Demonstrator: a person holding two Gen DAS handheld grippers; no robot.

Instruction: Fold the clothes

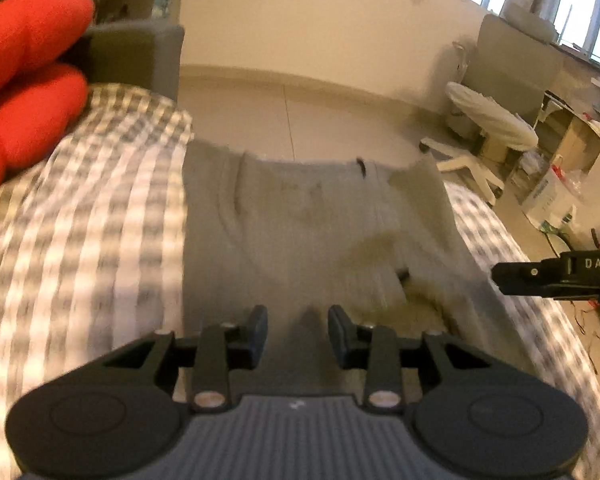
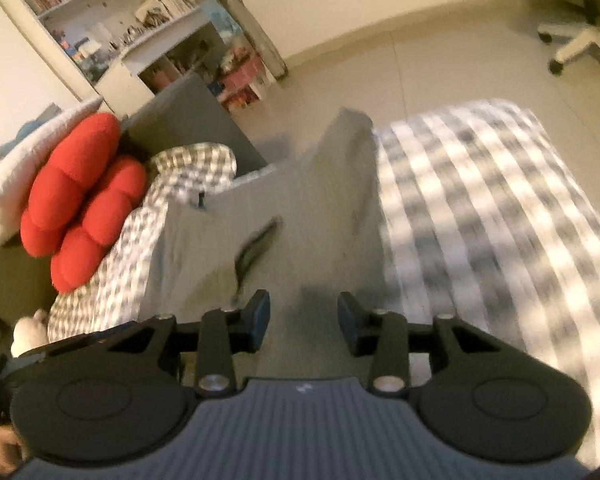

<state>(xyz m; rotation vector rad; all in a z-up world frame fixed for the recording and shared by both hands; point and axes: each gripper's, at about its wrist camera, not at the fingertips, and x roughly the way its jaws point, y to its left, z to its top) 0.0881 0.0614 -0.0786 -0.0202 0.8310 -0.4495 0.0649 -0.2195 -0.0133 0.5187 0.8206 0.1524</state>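
Ahead of both open tools (image 1: 297, 330) (image 2: 303, 326), grey garment (image 1: 300, 220)

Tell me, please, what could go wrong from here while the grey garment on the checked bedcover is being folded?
1. Both views are motion-blurred, so the left tongs and right tongs, both open over the grey garment, may close on the wrong spot.
2. The tongs might pinch the checked bedcover together with the cloth.
3. The garment's far edge seems to reach the bed's edge, so a pull may drag it towards the floor.
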